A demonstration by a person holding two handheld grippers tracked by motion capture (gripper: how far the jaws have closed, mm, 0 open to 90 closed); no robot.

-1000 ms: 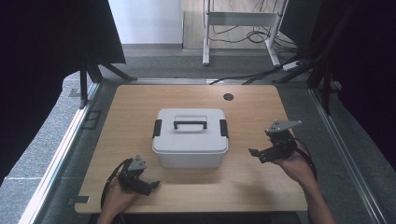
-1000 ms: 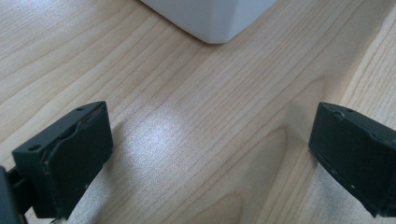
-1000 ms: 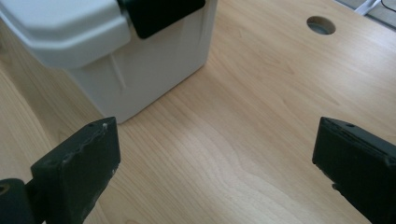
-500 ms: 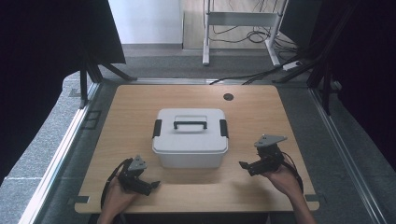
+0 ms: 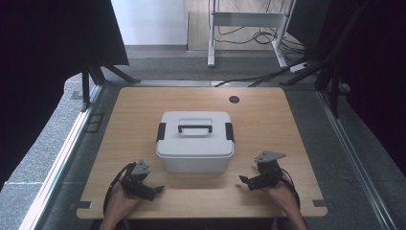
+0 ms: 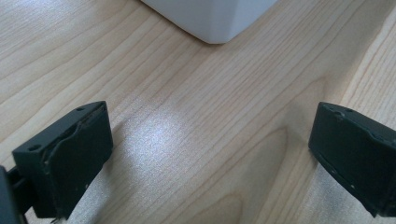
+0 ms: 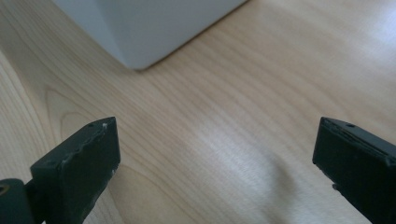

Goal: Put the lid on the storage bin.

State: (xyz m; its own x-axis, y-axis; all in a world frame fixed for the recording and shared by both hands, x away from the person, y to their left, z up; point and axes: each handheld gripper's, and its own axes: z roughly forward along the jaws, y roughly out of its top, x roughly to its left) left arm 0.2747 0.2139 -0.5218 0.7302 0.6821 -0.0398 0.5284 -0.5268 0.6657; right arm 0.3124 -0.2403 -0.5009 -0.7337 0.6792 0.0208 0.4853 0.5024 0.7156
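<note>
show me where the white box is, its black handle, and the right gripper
white box (image 5: 194, 154), high view, on its front wall.
black handle (image 5: 195, 127), high view, on the middle of the bar atop the lid.
right gripper (image 5: 245, 181), high view, midway between its open fingertips.

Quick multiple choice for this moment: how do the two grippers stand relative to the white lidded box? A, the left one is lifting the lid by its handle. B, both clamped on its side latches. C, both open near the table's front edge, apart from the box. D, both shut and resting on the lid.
C: the left gripper and right gripper sit by the table's front edge with jaws spread, clear of the box.
</note>
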